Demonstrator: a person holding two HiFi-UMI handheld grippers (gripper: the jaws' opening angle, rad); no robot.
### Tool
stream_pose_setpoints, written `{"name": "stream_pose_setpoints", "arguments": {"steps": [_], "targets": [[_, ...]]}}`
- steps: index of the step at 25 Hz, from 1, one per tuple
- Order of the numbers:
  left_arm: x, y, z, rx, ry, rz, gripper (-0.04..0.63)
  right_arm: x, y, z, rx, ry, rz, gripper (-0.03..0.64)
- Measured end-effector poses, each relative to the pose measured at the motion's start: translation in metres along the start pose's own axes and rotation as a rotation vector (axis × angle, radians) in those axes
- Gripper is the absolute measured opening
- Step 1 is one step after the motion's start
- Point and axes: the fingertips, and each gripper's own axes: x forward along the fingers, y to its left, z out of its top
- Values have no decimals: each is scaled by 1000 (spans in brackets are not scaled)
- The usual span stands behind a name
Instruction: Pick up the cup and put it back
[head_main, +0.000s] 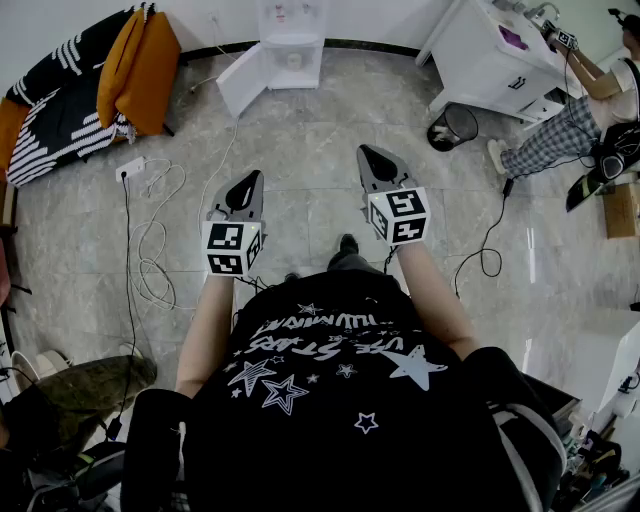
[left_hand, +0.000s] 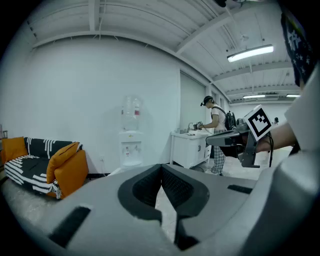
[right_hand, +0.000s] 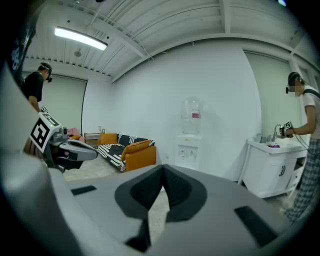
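You hold both tools out in front of you over the grey tiled floor (head_main: 310, 140), side by side and apart, each tipped slightly downward. Your left tool (head_main: 252, 181) has its jaws pressed together with nothing between them, and so does your right tool (head_main: 368, 156). Ahead, a water dispenser (head_main: 290, 45) stands against the white wall, between an orange cushioned sofa (head_main: 140, 65) and a white cabinet (head_main: 490, 55). Where the cup is cannot be told.

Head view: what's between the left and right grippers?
Only bare grey floor tile lies between the left gripper and the right gripper. The head view shows this; no cup is there.
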Motion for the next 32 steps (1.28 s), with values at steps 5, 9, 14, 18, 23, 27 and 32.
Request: {"name": "stream_pose_setpoints", "arguments": {"steps": [5,9,14,18,23,27,32], "targets": [[-5,2,-7,-24,8,20,10,0,-1,-4,14,12,6,6],[-12,5,-30,-57,56,17,9,6,10,-20,30,48,19,6],[-32,13,-73,-106,132,14,11,5,27,-44,57,78,4,6],[-35,24,-70,-78,123,-2,11,4,27,-39,106,36,-31,6],[-21,40,-50,-61,89,-7,10,10,17,-32,130,25,-30,99],[-6,53,-38,-75,68,23,11,25,2,-38,154,40,-17,197],[16,67,-38,-111,83,56,11,63,-24,-47,232,37,-24,284]]}}
